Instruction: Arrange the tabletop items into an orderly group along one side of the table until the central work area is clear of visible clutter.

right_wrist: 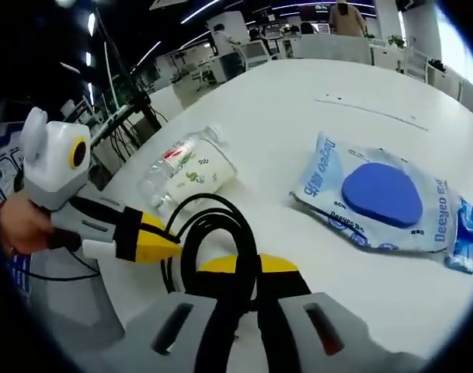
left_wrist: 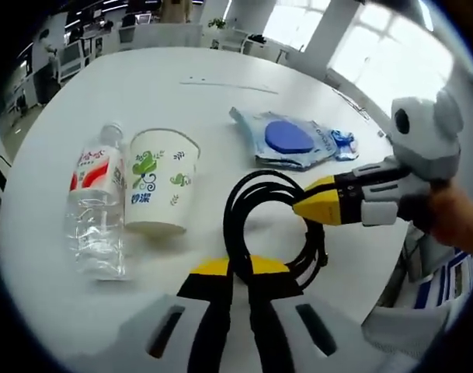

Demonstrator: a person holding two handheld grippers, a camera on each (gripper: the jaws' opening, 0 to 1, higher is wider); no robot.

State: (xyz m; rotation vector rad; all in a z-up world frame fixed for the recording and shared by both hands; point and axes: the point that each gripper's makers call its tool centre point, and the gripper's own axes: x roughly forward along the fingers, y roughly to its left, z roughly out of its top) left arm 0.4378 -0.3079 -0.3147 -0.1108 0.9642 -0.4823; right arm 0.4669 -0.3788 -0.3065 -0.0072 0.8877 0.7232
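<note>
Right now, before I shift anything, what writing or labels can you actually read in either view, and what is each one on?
"Deeyeo": printed along the edges of the wipes pack, readable in the right gripper view.
Water bottle: red and white label with characters, too blurred to read.
Paper cup: green leaf pattern and a few blue characters, too small to read.
Black cable: no text seen.

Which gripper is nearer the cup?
Left. The left gripper is on the cable edge by the cup; the right gripper is on the cable's far side, toward the pack.
</note>
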